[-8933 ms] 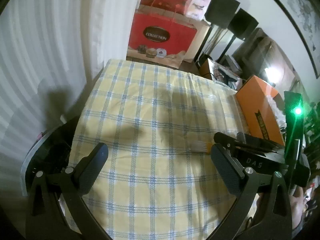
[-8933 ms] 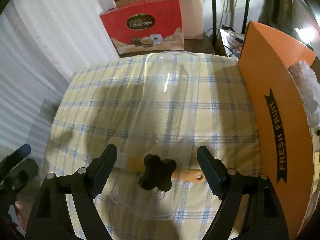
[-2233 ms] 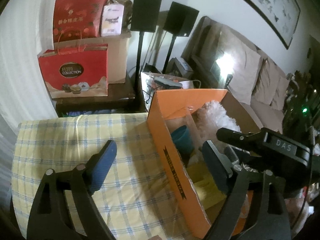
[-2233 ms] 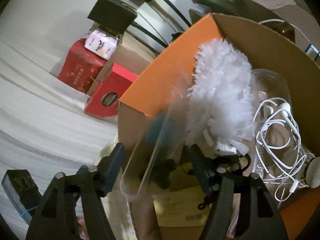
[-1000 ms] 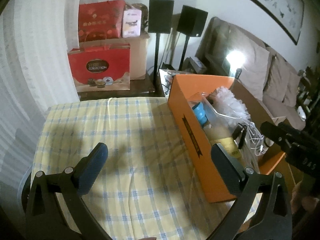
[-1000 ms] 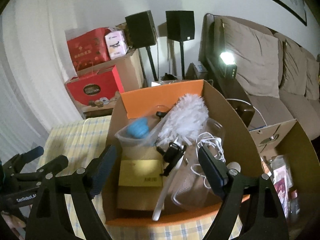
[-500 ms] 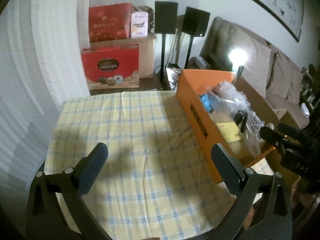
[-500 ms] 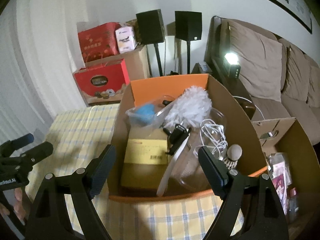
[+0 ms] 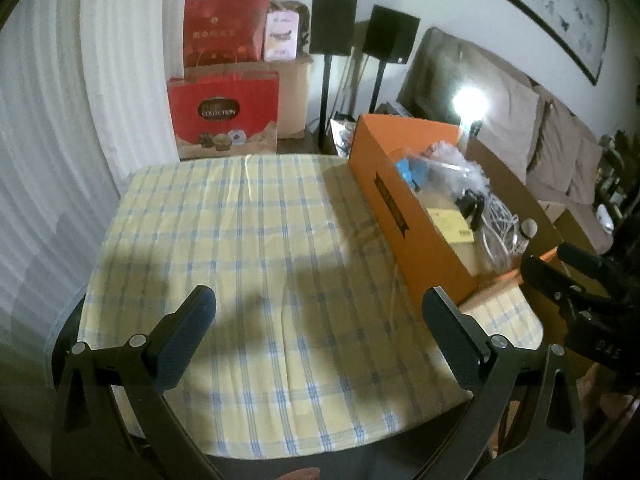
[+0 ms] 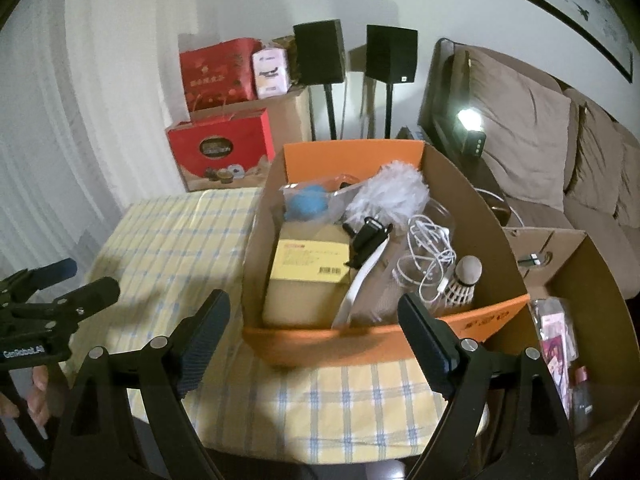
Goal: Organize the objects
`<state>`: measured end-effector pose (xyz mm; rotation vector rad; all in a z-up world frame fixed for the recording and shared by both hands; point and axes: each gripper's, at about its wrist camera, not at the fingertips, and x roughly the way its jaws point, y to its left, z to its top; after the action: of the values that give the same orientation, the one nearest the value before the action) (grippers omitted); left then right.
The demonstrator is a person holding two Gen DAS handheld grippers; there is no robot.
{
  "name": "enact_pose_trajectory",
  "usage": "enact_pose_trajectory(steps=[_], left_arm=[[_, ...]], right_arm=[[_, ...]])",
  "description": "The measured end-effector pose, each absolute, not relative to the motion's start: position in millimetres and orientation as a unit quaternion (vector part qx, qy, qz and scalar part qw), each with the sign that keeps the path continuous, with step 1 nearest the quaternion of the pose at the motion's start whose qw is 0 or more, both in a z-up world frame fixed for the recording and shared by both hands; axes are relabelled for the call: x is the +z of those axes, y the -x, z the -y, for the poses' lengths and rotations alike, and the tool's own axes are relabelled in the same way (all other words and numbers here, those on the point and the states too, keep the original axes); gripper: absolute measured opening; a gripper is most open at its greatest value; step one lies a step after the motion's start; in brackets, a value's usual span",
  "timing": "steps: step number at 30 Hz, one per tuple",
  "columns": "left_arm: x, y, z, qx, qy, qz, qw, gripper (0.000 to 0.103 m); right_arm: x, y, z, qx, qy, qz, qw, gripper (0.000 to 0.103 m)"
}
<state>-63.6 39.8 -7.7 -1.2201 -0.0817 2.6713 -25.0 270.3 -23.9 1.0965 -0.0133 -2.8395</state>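
Both grippers empty, jaws wide apart: left gripper (image 9: 318,322) over the bare checked cloth of the bench (image 9: 256,240), right gripper (image 10: 314,326) just short of the orange cardboard box (image 10: 360,342).

Box sits at the bench's right side, its near corner close to the edge. Bench otherwise shows nothing loose, so sorting looks close to done (judgement).

Risks:
- Contents stand heaped to the rim. Another item pushed in could tip the white strap (image 10: 362,276) or shuttlecock (image 10: 464,282) over the low front wall.
- Earphone cable (image 10: 430,256) lies in loose loops; a finger could snag it.

Further in: yellow packet (image 10: 310,264), blue ball in a clear bag (image 10: 308,202), white duster head (image 10: 386,196).
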Motion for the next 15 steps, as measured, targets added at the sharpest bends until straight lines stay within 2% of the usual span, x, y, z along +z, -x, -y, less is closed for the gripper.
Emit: enact_pose_trajectory(steps=[15], left_arm=[[-13.8,40.0,-37.6,0.909,0.407,0.019,0.083,0.103]], right_arm=[[-42.0,0.6,-265.2,-0.928,-0.372,-0.004,0.037,0.087]])
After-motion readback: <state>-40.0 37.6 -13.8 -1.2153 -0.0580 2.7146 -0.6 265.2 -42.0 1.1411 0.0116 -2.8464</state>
